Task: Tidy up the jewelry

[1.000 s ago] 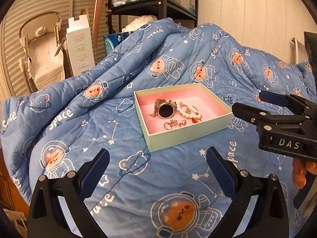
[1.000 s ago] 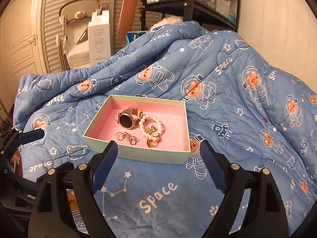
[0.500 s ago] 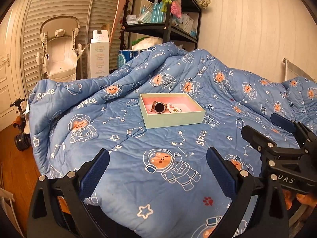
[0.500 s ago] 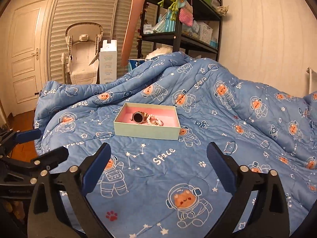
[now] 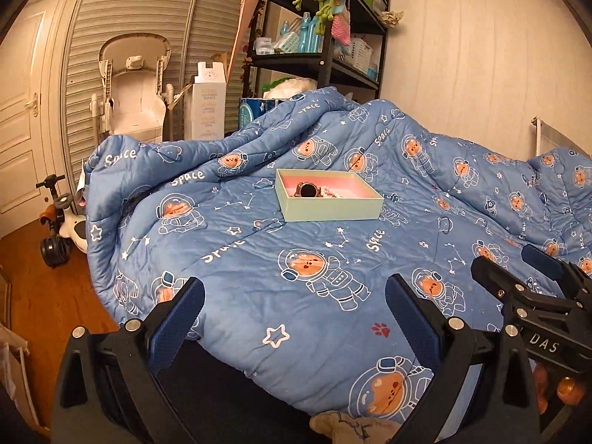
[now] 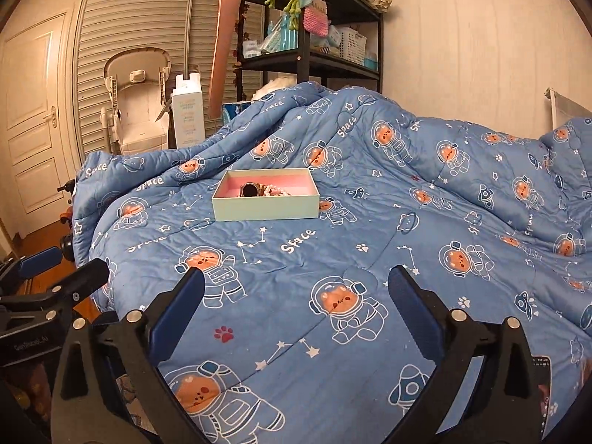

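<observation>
A pale green box (image 5: 329,211) (image 6: 264,209) with a pink lining sits on the blue astronaut-print quilt (image 5: 314,259) (image 6: 370,240), far ahead of both grippers. Inside it lie a watch (image 5: 308,191) (image 6: 251,189) with a dark face and a pearl bracelet (image 5: 330,192) (image 6: 273,190); smaller pieces are hidden behind the box wall. My left gripper (image 5: 295,305) is open with nothing between its fingers, over the quilt's near edge. My right gripper (image 6: 296,298) is open and empty too. Each gripper shows at the side of the other's view.
A black shelf rack (image 5: 325,63) with bottles and baskets stands behind the bed. A white baby chair (image 5: 133,88), a tall white carton (image 5: 209,107) and a door (image 5: 22,111) are at the left. A small ride-on toy (image 5: 61,229) stands on the wooden floor.
Both grippers have pulled back from the box, which now looks small and far away. More of the quilt, the floor and the room has come into view.
</observation>
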